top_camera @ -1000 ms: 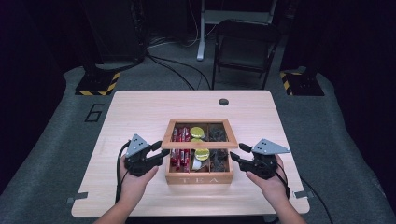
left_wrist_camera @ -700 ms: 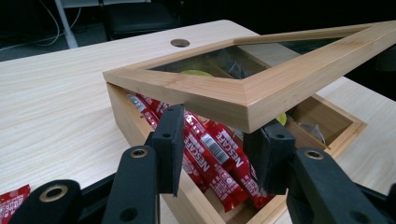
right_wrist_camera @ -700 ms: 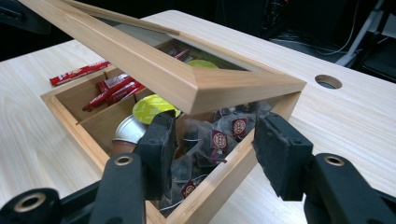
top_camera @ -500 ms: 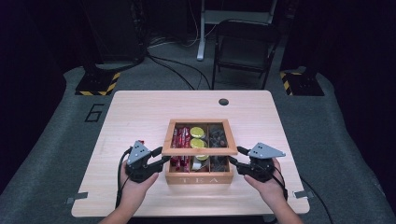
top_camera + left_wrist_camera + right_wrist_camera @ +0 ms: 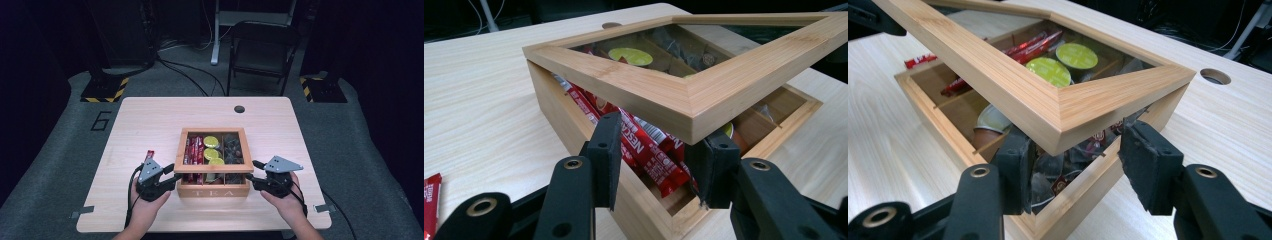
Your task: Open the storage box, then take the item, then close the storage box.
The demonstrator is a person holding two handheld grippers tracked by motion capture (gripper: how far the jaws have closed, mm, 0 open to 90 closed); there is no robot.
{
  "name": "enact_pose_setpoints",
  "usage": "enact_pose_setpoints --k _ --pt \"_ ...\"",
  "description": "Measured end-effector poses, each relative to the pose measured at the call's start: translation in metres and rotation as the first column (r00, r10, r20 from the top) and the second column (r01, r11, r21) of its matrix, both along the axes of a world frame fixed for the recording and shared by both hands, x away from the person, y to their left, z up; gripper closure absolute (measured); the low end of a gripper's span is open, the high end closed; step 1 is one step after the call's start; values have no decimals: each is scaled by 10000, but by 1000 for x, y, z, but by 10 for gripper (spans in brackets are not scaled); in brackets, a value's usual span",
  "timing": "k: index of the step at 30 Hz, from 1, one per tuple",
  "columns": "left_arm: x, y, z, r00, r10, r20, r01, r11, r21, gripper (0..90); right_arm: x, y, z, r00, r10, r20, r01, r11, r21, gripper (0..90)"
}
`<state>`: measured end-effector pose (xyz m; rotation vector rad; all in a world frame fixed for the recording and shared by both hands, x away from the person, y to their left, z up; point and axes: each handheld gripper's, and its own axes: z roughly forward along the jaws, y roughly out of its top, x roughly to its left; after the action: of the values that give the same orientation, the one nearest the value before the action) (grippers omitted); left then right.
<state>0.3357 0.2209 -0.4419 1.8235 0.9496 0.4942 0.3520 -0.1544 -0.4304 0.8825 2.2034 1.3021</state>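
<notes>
Black jaws of the left gripper (image 5: 660, 131) parted, astride one near corner of a raised wooden lid (image 5: 664, 95), one pad low against the box wall, the other tucked right under the lid's corner; pressing or merely propping, impossible to tell. Black jaws of the right gripper (image 5: 1077, 135) likewise parted around the other near corner, one pad under the frame's edge, the other just beside its outer face; true clamping again impossible to tell. Lid glass-paned, tilted, near edge lifted clear of the wooden box (image 5: 559, 107), far edge down at the back of the box. Inside, seen through the gap and the pane: red stick sachets (image 5: 644, 145) along one side, green-topped capsules (image 5: 1048, 71) in the middle, dark wrapped packets (image 5: 232, 147) on the other side. From the high view, box near the front middle of a pale wooden table (image 5: 150, 120), "TEA" lettered on its front, a hand behind each gripper at either front corner. One loose red sachet (image 5: 149, 157) flat on the table just beside the left gripper. Farther off, a round cable hole (image 5: 239, 109) near the table's far edge, and beyond it a dark folding chair (image 5: 262, 50) on the floor.
</notes>
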Motion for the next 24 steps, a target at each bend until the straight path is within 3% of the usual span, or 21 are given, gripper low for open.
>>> enact_pose_setpoints --k 5,13,24 --pt "-2 0 -4 9999 -29 -111 29 10000 -7 589 -1 2 0 9996 159 -226 -168 9990 -418 476" --pt "-4 -1 -14 9999 -83 -150 87 9996 267 588 -8 0 -5 9991 349 -230 -364 9972 -659 474" --pt "-7 -2 -27 9985 -89 -539 119 9984 551 587 -8 3 -26 9955 241 -918 -270 9992 -300 469"
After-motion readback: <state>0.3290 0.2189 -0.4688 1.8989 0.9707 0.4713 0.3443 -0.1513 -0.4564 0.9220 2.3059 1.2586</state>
